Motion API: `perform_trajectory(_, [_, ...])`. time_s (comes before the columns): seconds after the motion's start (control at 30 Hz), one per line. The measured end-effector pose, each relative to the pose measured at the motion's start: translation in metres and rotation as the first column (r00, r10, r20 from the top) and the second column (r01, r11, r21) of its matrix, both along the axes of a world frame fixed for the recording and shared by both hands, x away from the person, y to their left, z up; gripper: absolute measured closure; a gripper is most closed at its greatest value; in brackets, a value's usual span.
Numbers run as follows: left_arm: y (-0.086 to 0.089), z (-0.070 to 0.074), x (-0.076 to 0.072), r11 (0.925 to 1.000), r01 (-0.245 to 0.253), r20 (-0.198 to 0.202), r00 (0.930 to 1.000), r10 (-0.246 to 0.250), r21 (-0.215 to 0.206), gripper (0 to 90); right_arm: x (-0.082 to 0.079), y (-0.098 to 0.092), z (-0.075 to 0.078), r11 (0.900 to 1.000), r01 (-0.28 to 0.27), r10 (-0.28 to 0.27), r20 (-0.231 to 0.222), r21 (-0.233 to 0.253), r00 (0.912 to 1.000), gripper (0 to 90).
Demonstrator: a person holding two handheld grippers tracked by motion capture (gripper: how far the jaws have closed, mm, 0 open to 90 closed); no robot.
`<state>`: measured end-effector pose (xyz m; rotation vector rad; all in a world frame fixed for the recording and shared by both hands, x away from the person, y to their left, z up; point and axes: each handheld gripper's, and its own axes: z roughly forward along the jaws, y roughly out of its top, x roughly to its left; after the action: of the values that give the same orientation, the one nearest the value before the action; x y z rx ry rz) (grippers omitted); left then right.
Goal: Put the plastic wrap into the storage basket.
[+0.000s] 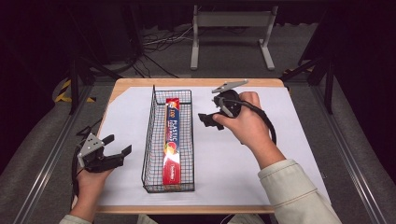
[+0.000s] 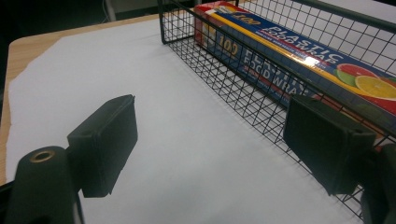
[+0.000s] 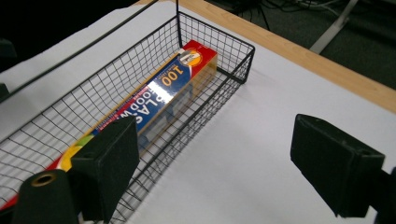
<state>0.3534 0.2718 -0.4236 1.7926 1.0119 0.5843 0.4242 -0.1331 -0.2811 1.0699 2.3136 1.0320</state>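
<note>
The wrap box (image 1: 172, 140) lies lengthwise in the wire basket (image 1: 150, 140) mid-table. Both grippers are empty, jaws spread: the left gripper (image 1: 117, 145) just left of the basket, the right gripper (image 1: 208, 120) beside its far right wall. White paper (image 1: 224, 163) covers the table (image 1: 135, 83).

- The long box (image 2: 299, 60) lying in the wire basket (image 2: 224, 88) reads "PLASTIC FOOD WRAP" in pale letters on its blue face.
- The number "100" stands in yellow near the box's red end.
- Smaller print under the big words is too blurred to read.
</note>
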Motion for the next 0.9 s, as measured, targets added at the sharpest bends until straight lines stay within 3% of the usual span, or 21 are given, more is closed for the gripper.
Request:
perform_trajectory(0.07, [0.000,0.000,0.000,1.0000,0.001,-0.001,1.0000,-0.001,-0.001,18.4,0.000,-0.003,0.000,1.000,-0.012,0.012,0.009,-0.005,0.9999,16.2])
perform_trajectory(0.17, [0.000,0.000,0.000,1.0000,0.005,-0.002,1.0000,-0.005,0.002,18.4,-0.002,-0.023,-0.001,0.999,-0.041,0.041,0.040,0.000,0.9984,14.8])
perform_trajectory(0.2, [0.000,-0.001,0.000,1.0000,0.006,-0.003,1.0000,-0.006,0.005,18.4,-0.004,-0.030,-0.003,0.999,-0.027,0.026,0.040,0.022,0.9989,14.5])
perform_trajectory(0.3, [-0.002,-0.002,0.000,0.9992,0.014,-0.003,0.9999,-0.014,0.038,18.2,-0.006,-0.049,-0.008,1.000,-0.018,0.017,0.056,0.024,0.9983,14.7])
perform_trajectory(0.6, [-0.005,-0.004,0.001,0.9992,0.028,-0.014,0.9995,-0.028,0.028,17.6,-0.016,-0.110,-0.021,0.997,0.009,-0.016,0.097,0.073,0.9951,14.7])
perform_trajectory(0.63, [-0.005,-0.004,0.001,0.9992,0.028,-0.014,0.9995,-0.028,0.028,17.5,-0.016,-0.110,-0.021,0.997,0.009,-0.016,0.097,0.073,0.9951,14.7])
perform_trajectory(0.8, [-0.004,-0.004,0.001,0.9992,0.030,-0.017,0.9994,-0.029,0.028,17.5,-0.023,-0.134,-0.037,0.992,0.030,-0.043,0.104,0.124,0.9937,14.4])
perform_trajectory(0.9, [-0.004,-0.005,0.001,0.9991,0.029,-0.021,0.9994,-0.028,0.031,17.4,-0.028,-0.150,-0.057,0.989,0.043,-0.059,0.110,0.142,0.9921,14.6])
